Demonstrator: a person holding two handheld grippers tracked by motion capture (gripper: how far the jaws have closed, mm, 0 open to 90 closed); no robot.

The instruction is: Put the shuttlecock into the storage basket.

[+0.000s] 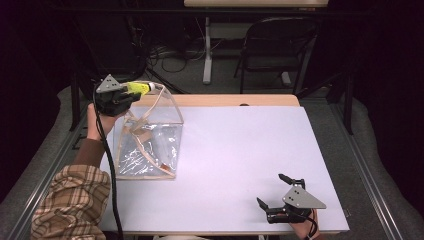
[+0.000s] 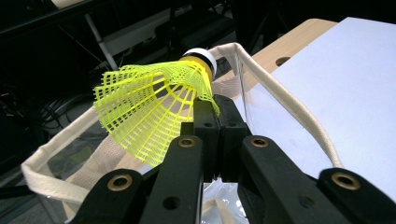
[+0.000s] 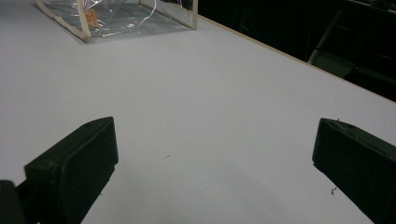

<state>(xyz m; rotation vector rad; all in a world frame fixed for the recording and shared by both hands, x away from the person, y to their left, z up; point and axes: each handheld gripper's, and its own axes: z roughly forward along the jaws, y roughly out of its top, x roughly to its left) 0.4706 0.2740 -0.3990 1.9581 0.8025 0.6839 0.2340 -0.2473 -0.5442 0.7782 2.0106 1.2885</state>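
**Shuttlecock held over the clear bag**

While the right gripper rests on the near right part of the white desk with its jaws spread wide and nothing between them, the left gripper is clamped on the mesh skirt of a yellow shuttlecock. That shuttlecock is held at the far left of the desk, just above the open mouth of a clear plastic bag edged with cream fabric trim. Its white-tipped cork end points away from the left gripper, toward the bag's far rim. The bag stands on the desk, well apart from the right gripper.
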